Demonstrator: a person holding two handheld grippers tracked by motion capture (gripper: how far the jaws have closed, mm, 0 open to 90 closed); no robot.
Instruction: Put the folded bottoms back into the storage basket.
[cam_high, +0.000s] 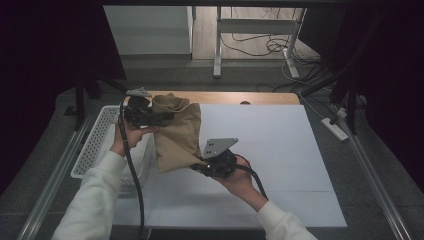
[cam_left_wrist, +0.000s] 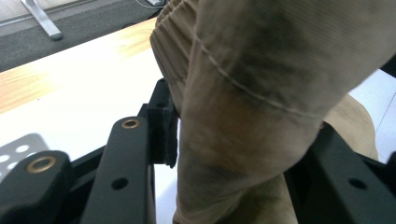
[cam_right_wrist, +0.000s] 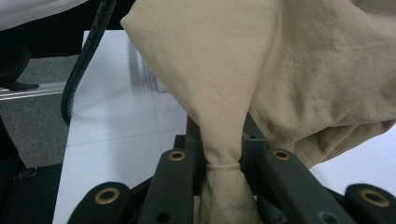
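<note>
left gripper (cam_high: 159, 118) clamping the gathered top of the tan cloth (cam_high: 177, 132), we're seeing fabric bunched between its jaws | right gripper (cam_high: 198, 165) pinching the cloth's lower corner tight | cloth hanging stretched between both above the white table (cam_high: 280, 150), beside the white basket (cam_high: 97, 137)

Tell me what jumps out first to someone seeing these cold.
A tan cloth held up over the left part of the white table, pinched between both tongs. The left tongs grip its gathered upper end; the right tongs clamp a lower corner, and the right gripper view shows the fabric bunched tight between the jaws. Next to notice is a white basket at the table's left edge.
</note>
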